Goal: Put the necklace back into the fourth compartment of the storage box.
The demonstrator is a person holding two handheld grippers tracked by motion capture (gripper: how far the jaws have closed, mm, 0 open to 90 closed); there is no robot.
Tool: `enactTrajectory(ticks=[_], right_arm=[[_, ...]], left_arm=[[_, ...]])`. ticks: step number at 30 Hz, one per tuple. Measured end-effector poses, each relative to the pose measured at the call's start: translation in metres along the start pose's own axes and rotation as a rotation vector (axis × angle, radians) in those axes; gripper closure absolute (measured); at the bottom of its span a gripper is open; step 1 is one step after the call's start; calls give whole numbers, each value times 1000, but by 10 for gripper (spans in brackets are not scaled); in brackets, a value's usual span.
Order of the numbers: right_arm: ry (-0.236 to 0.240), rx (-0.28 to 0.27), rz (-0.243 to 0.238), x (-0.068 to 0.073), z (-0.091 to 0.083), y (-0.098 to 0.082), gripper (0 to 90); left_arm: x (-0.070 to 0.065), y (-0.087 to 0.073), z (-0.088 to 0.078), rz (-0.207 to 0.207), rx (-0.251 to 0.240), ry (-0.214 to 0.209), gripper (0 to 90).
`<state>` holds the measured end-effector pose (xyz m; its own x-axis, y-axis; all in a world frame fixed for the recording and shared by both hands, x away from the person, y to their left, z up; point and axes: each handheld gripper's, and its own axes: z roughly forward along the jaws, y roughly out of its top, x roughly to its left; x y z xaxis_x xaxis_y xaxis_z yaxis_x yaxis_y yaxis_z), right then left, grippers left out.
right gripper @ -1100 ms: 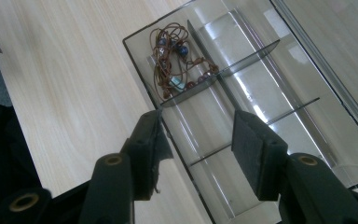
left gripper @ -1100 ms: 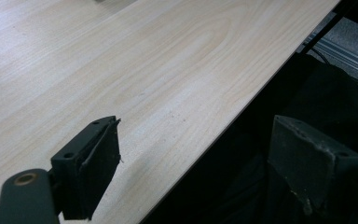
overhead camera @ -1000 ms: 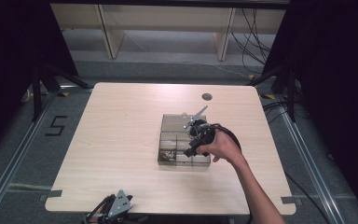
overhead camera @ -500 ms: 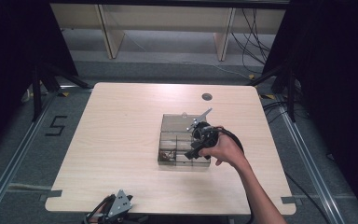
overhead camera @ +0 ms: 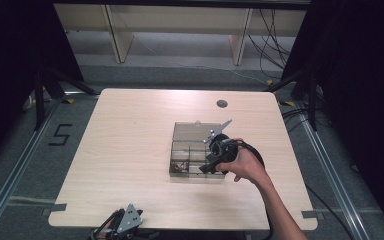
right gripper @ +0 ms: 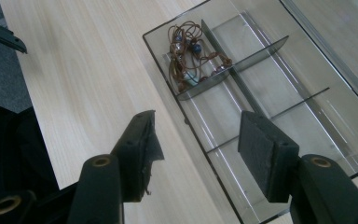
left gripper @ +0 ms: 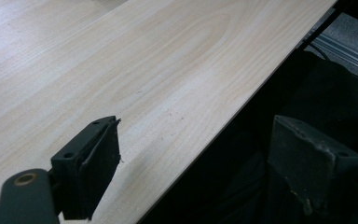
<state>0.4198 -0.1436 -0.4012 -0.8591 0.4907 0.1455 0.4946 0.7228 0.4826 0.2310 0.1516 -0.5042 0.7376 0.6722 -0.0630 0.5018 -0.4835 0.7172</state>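
Beaded cord [right gripper: 192, 56], a brown tangle strung with dark and pale beads, lies in an end compartment of the clear divided box [right gripper: 279, 116], where we judge it has already been set down; the other compartments that we can see look bare. Seen from the high view, the box [overhead camera: 196, 156] sits right of centre on the worktop [overhead camera: 130, 150] with its lid laid back flat on the far side. Our right hand-held gripper [right gripper: 193, 156] hovers just above the box's near wall, its jaws having just been opening and now standing apart with nothing between them, so the release looks complete. Our left hand-held gripper [left gripper: 205, 163] rests at the near edge of the worktop, well apart from the box, jaws wide and empty, one over the wood and one past the edge. What remains, as we read it, is drawing the right hand clear and perhaps shutting the lid.
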Motion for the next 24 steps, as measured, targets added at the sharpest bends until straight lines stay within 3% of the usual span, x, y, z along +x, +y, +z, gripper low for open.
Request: enactTrajectory(ticks=[2, 3, 4, 9, 11, 18, 24], right_arm=[[-3, 4, 0, 2, 2, -2, 466], [-3, 4, 0, 2, 2, -2, 466], [2, -1, 4, 2, 2, -3, 463], [1, -6, 4, 3, 1, -6, 455], [-2, -11, 3, 4, 0, -8, 447], [3, -26, -15, 6, 1, -13, 446], [6, -34, -6, 9, -1, -18, 435]], left_arm=[[0, 0, 0, 9, 6, 0, 159], [-1, 0, 0, 6, 6, -28, 159], [0, 0, 0, 9, 5, -2, 159], [0, 0, 0, 8, 3, -8, 159], [1, 0, 0, 16, 5, 18, 159], [0, 0, 0, 3, 0, -2, 159], [2, 0, -1, 25, 7, 22, 159]])
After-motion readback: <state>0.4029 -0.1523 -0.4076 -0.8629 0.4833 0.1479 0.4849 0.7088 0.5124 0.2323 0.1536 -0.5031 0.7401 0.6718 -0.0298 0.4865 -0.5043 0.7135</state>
